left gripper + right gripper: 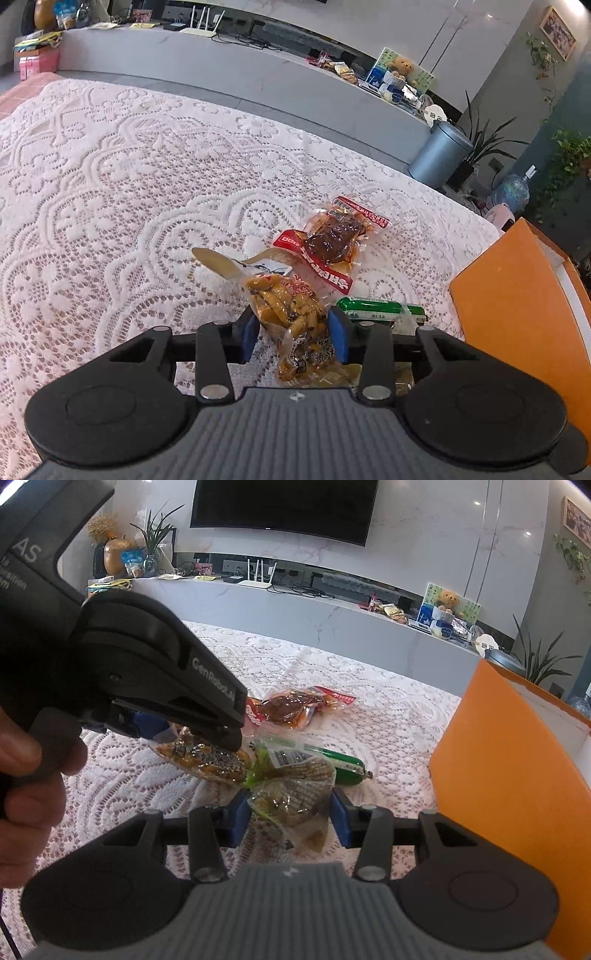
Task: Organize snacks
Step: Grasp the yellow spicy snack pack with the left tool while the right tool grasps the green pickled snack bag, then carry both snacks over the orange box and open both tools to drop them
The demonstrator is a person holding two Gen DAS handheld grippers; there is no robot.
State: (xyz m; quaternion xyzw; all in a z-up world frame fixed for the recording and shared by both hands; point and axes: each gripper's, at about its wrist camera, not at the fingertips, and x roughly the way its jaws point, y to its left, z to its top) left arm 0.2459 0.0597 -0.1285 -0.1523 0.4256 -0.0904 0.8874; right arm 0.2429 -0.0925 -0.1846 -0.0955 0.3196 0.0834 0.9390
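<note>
A clear packet of yellow snack pieces (291,314) lies on the lace tablecloth (129,184), and my left gripper (293,334) is shut on it, blue pads (249,332) pressing both sides. From the right wrist view the left gripper (221,734) comes in from the upper left over that packet (207,760), with a hand on its handle. My right gripper (289,819) is shut on a clear packet of brown snack (295,790) with a green-edged label. A red-labelled dark meat packet (332,240) and a green sausage (380,308) lie just beyond.
An orange box (517,314) (517,757) with a white inside stands open at the right, close to both grippers. The lace cloth stretches far to the left. Beyond the table are a grey bin (439,155), potted plants and a long console with clutter.
</note>
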